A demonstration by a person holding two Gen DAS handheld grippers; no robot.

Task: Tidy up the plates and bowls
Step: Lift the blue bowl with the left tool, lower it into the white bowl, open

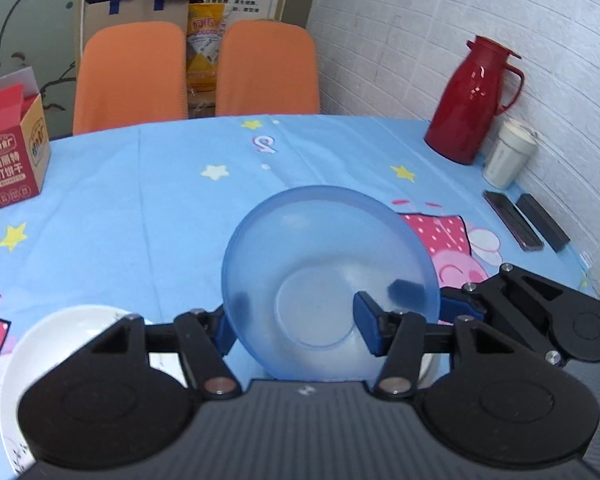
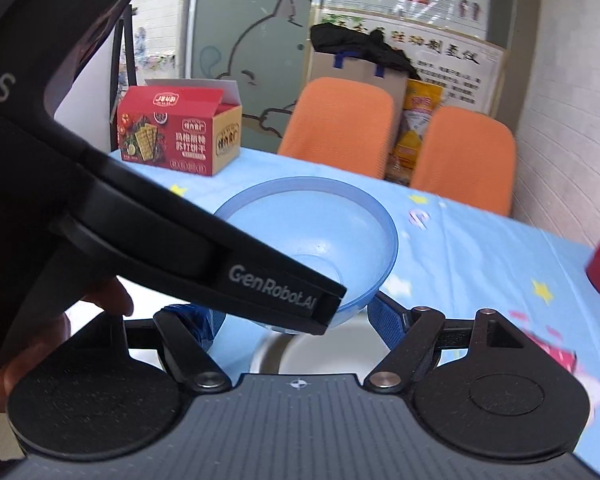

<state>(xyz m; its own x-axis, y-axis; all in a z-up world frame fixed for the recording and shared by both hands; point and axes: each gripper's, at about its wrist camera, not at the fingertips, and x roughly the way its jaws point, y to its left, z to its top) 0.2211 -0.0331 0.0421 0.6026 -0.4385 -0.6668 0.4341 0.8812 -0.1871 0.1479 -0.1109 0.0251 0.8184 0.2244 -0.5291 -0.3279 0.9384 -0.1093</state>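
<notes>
Left wrist view: black left gripper [image 1: 296, 326] nearest, blue pads clamped across a translucent blue plastic bowl [image 1: 330, 276], one pad outside the left wall, the other inside the bowl on the right. Bowl tilted up toward the lens, lifted clear of the light blue cartoon-print worktop [image 1: 140, 208]. Second black gripper body at the right edge, its blue pad [image 1: 458, 310] against the bowl's right outer wall; likely a two-sided hold so the wide bowl does not swing. White ceramic plate [image 1: 52, 344] lower left on the worktop, just beside the bowl, probably the next stacking spot. Red thermos jug [image 1: 474, 100] and white cup [image 1: 508, 158] far right by the wall, well apart. Red cracker box [image 1: 8, 152] far left.

Right wrist view: black right gripper [image 2: 300, 320] nearest, jaws narrow, blue pads flanking the bowl's lower edge; contact partly hidden, reads as a grip. Other gripper's black housing [image 2: 180, 240] crossing from the left, covering the bowl's left rim. Person's fingers [image 2: 112, 296] wrapped round that housing. White rimmed dish [image 2: 320, 350] directly under the bowl, blurred. Orange chair backs [image 2: 340, 120] behind the worktop.
</notes>
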